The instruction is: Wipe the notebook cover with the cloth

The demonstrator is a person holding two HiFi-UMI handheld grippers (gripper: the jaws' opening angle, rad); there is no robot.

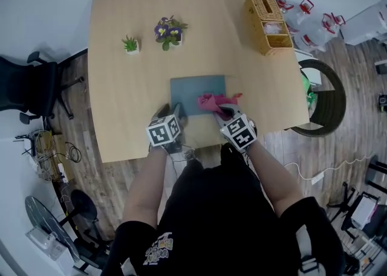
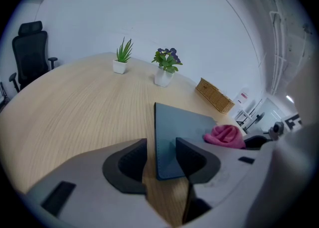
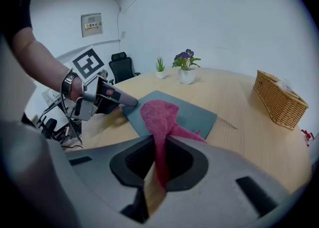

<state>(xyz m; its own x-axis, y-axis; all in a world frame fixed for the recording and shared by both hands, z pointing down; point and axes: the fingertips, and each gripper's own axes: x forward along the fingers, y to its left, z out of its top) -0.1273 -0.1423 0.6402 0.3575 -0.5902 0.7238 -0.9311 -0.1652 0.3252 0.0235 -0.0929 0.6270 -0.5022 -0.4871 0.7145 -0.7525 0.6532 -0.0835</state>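
A grey-blue notebook [image 1: 193, 90] lies flat near the table's front edge. A pink cloth [image 1: 213, 101] rests bunched on its right part, and my right gripper [image 1: 225, 112] is shut on the cloth's near end. In the right gripper view the cloth [image 3: 160, 117] runs from between the jaws up onto the notebook [image 3: 194, 114]. My left gripper [image 1: 168, 113] sits at the notebook's near left corner. In the left gripper view that corner [image 2: 167, 147] lies between the spread jaws of the left gripper [image 2: 162, 161], with a gap showing on the left side.
A small green plant [image 1: 130, 44] and a purple flower pot [image 1: 169, 32] stand at the back of the table [image 1: 121, 99]. A wicker basket [image 1: 266, 21] sits at the back right. An office chair [image 1: 30, 87] stands left of the table, a round dark stand [image 1: 326, 96] right.
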